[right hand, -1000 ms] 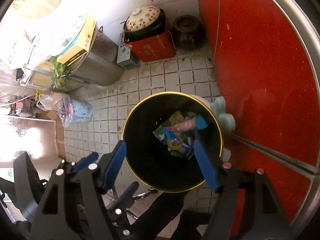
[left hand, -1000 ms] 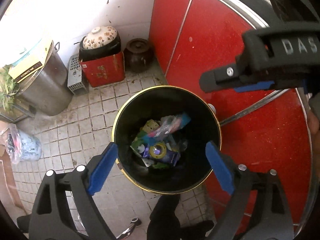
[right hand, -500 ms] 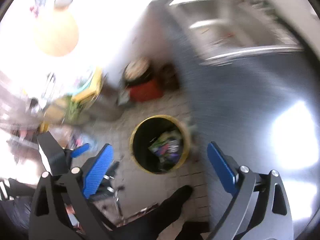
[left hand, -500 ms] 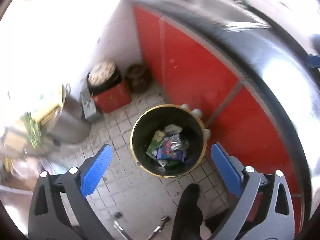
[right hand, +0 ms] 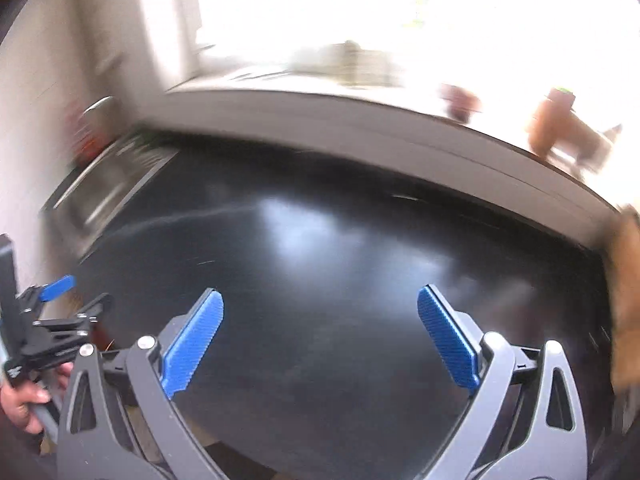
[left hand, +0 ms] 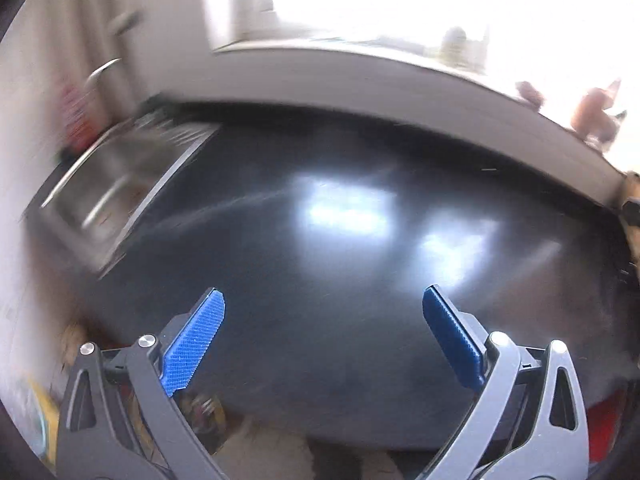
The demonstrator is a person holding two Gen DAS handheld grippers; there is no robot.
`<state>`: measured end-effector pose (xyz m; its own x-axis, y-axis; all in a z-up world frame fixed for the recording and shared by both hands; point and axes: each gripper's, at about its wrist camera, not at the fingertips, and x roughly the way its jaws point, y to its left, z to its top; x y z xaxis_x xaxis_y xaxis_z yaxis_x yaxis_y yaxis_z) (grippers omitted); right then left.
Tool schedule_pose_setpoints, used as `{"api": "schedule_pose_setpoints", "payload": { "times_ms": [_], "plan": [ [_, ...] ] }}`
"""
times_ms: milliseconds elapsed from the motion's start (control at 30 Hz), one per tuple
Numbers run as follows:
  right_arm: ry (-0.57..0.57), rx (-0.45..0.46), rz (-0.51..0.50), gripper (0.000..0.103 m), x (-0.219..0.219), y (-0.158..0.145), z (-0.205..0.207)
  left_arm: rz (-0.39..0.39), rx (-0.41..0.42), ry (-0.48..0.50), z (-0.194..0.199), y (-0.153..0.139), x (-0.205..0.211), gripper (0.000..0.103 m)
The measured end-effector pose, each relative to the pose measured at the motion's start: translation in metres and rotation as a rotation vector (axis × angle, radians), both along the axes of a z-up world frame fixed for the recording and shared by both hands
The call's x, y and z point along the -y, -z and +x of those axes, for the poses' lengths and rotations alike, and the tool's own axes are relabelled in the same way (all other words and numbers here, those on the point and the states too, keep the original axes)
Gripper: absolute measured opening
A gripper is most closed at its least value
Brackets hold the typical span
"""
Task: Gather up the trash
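A blurred steel sink (left hand: 116, 188) is sitting at far left, dark countertop (left hand: 340, 248) stretching rightward to a pale sill. Left gripper (left hand: 323, 336) and right gripper (right hand: 320, 336) are hovering with jaws apart, empty; trash isn't visible.

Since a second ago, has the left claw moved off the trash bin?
Yes. The left claw has swung up and away from the floor; it now faces the dark countertop, with the sink at left. The bin is out of view.

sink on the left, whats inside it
The sink basin shows only blurred steel and streaks; nothing clear inside. Its near part is hidden by the rim. Both grippers, left and right, are open and empty.
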<state>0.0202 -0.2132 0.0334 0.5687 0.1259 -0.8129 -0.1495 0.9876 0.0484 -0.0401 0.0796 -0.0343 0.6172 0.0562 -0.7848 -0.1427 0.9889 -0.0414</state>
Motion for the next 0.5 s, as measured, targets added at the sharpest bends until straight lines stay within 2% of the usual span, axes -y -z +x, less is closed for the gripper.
{"api": "schedule_pose_setpoints", "payload": {
  "times_ms": [100, 200, 367, 500],
  "plan": [
    [0.141, -0.004, 0.018, 0.095, 0.055, -0.002, -0.013, -0.054, -0.007, 0.111, 0.03, -0.01, 0.046, 0.097],
    [0.229, -0.006, 0.023, 0.095, 0.093, -0.001, -0.022, -0.041, -0.021, 0.186, 0.05, -0.015, 0.087, 0.097],
    [0.277, -0.009, 0.033, 0.095, 0.122, -0.001, -0.024, -0.014, -0.047, 0.249, 0.059, -0.014, 0.129, 0.097],
    [0.275, -0.018, 0.047, 0.095, 0.125, 0.003, -0.017, 0.012, -0.059, 0.262, 0.069, -0.012, 0.137, 0.097]
  ]
}}
